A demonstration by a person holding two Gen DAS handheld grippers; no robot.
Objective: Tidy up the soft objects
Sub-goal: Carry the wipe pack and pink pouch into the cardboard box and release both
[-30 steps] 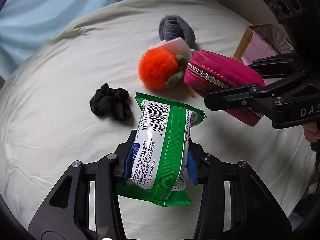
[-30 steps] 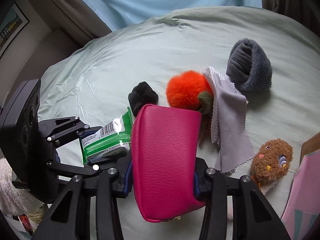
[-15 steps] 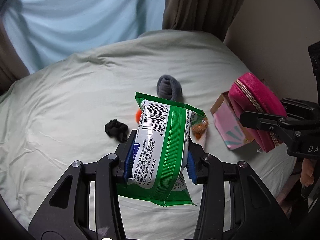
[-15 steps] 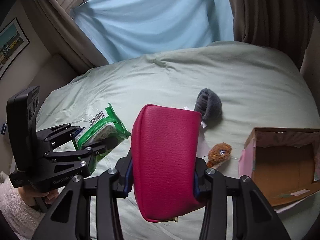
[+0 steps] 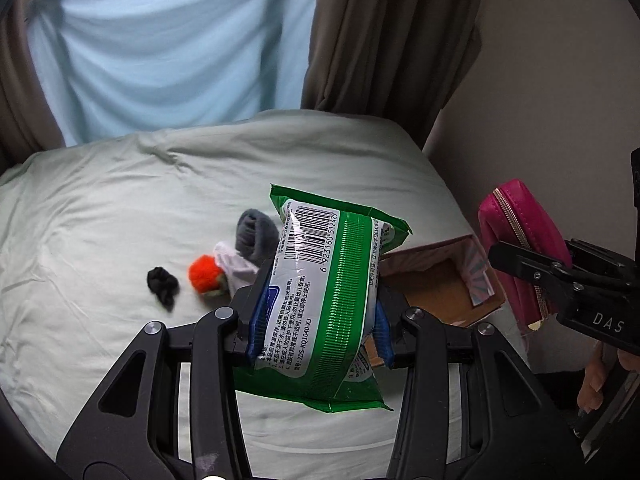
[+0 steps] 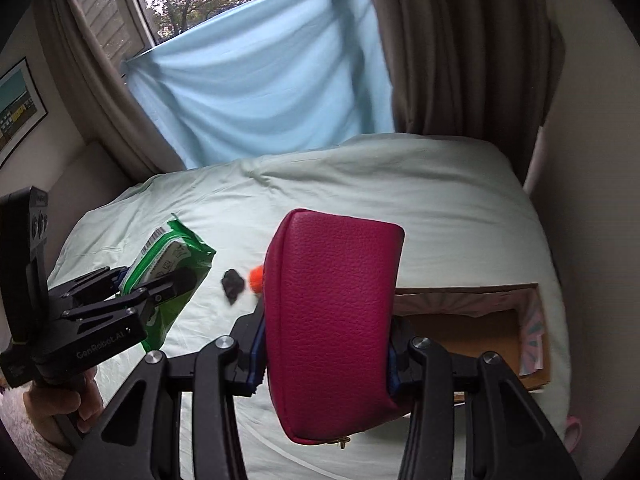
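Note:
My left gripper (image 5: 318,320) is shut on a green and white wipes pack (image 5: 324,292), held high above the bed; it also shows in the right wrist view (image 6: 168,260). My right gripper (image 6: 324,352) is shut on a magenta zip pouch (image 6: 332,320), seen at the right in the left wrist view (image 5: 520,236). An open cardboard box (image 5: 440,288) lies on the bed below both, also in the right wrist view (image 6: 468,328). On the sheet lie a black scrunchie (image 5: 162,284), an orange pom-pom (image 5: 205,278), a white cloth (image 5: 234,266) and a grey sock (image 5: 256,232).
The bed (image 5: 120,208) has a pale green sheet. A blue cloth (image 5: 160,48) and brown curtains (image 5: 384,32) hang behind it. A wall (image 5: 540,100) runs along the bed's right side. A framed picture (image 6: 16,108) hangs at left.
Both grippers have risen high above the bed with their loads. The loose items now look small and far below, and the open box has come into view under them.

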